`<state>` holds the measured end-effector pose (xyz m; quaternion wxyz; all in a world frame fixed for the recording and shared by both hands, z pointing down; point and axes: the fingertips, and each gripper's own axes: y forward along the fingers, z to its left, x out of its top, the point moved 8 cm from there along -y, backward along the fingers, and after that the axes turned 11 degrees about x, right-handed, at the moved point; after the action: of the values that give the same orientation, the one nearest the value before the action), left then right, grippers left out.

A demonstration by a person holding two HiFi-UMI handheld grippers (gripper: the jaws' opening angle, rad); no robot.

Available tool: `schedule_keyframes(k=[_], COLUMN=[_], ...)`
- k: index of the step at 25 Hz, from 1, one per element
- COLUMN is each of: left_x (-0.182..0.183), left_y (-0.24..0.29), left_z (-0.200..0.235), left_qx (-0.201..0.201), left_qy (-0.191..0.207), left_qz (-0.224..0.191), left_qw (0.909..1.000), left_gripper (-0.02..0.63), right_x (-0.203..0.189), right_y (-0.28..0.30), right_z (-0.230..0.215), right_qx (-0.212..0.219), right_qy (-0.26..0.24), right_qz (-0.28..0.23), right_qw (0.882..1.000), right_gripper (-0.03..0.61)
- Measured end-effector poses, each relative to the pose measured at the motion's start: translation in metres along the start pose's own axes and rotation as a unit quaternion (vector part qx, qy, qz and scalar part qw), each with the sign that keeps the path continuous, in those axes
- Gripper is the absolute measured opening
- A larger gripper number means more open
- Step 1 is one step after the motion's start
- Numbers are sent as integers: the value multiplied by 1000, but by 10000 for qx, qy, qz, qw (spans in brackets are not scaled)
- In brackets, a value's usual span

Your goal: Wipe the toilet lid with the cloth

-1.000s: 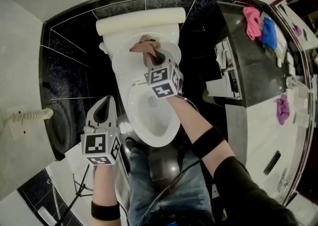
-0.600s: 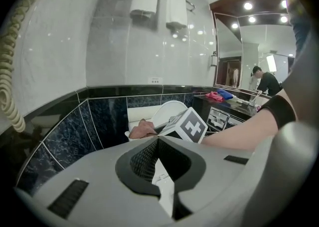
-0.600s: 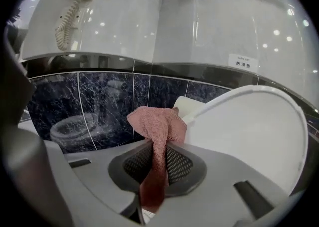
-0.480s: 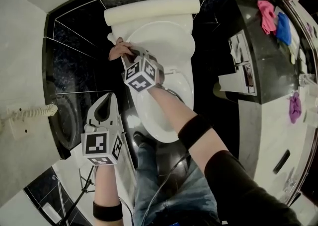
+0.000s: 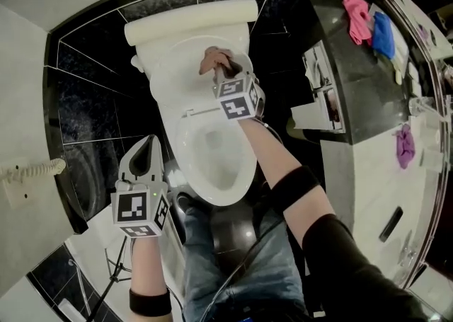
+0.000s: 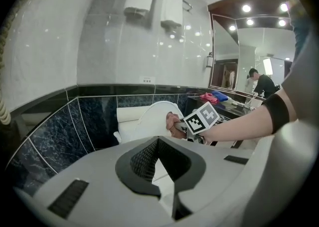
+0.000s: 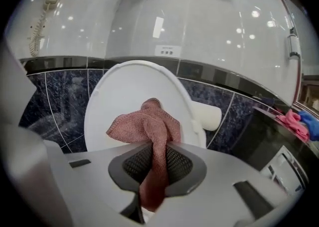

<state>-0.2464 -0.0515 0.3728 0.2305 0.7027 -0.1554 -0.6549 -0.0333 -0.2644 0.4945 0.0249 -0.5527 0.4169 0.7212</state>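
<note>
Pink cloth [image 7: 147, 123] sits pinched between right gripper's [image 7: 154, 150] jaws against toilet lid [image 7: 119, 89]; left gripper's [image 6: 158, 145] are closed.

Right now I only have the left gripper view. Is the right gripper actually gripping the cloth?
Observer: Yes. The right gripper view shows the right gripper clamped on the cloth, which bunches up ahead of the jaws.
Operator: Where on the lid is it?
Observer: In the head view it looks pressed to the raised lid, right of the middle.
Operator: And my left gripper, near anything?
Observer: In the head view the left gripper sits off to the left of the bowl, apart from it.
</note>
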Motion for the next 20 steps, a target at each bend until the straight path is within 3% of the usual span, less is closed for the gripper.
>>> schedule_keyframes(k=[6, 10, 14, 17, 20], left_x=[3, 2, -1, -7, -12], left_y=[0, -2, -4, -5, -7], left_z=[-8, -6, 2, 9, 17], left_qx=[-19, -3, 23, 89, 137], left_qy=[0, -33, -68, -96, -84], left_qz=[-103, -147, -120, -125, -76], left_qw=[9999, 9999, 9999, 9998, 9998], left_gripper=[2, 2, 2, 2, 2], right_x=[-16, -20, -6, 3, -2], right_y=[-19, -26, -14, 12, 44], right_z=[-33, -26, 40, 110, 164], right_qx=[-466, -586, 259, 1116, 1560], right_qy=[378, 639, 201, -239, -501], right_qz=[59, 79, -150, -332, -260], right_qw=[9982, 9962, 9994, 9929, 9862], right_gripper=[71, 70, 71, 72, 72])
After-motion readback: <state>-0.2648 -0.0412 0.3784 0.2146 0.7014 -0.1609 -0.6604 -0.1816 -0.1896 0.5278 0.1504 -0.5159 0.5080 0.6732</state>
